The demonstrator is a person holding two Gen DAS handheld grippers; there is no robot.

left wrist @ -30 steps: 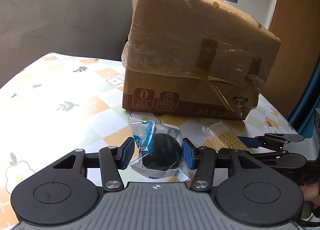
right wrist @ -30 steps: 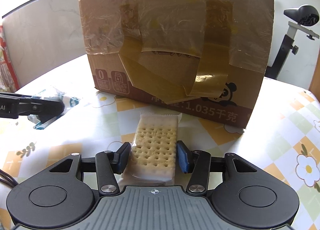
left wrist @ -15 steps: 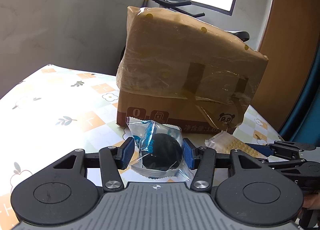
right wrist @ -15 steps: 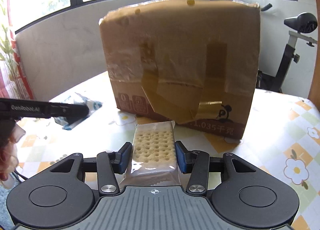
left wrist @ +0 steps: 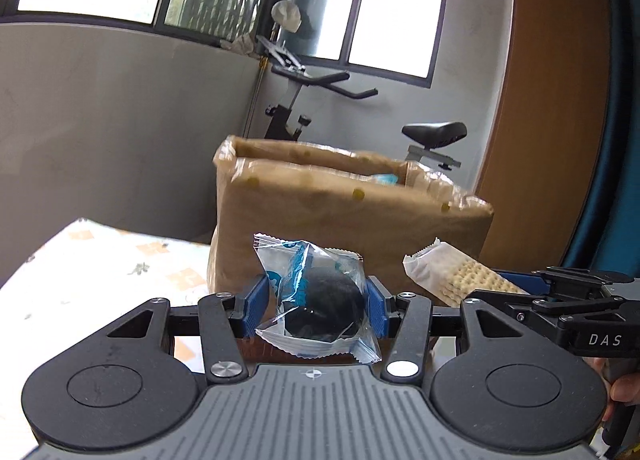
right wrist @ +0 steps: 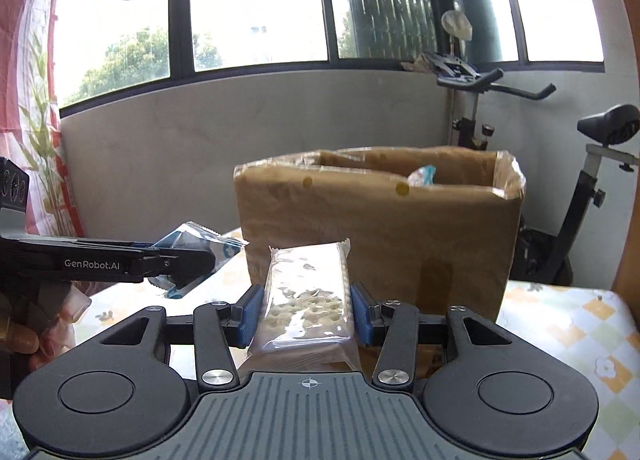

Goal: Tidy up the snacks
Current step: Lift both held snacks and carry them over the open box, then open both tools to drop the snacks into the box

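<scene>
My left gripper [left wrist: 316, 310] is shut on a clear packet holding a round black cookie [left wrist: 320, 308], held in the air in front of the open cardboard box [left wrist: 320, 220]. My right gripper [right wrist: 306, 318] is shut on a clear packet of pale crackers [right wrist: 308, 296], also raised in front of the box [right wrist: 380, 228]. The box top is open and a blue-and-white wrapper [right wrist: 420, 175] shows inside. The cracker packet [left wrist: 452, 272] and right gripper show at the right of the left wrist view. The left gripper with the cookie packet [right wrist: 192, 244] shows at the left of the right wrist view.
The box stands on a table with a floral checked cloth [right wrist: 560, 324]. An exercise bike [right wrist: 560, 180] stands behind the box by a grey wall under windows. A brown wooden panel [left wrist: 552, 100] rises to the right. A pink curtain [right wrist: 36, 100] hangs at the left.
Both grippers have risen with their packets from table level to about the height of the box's rim. The open top of the box has come into view.
</scene>
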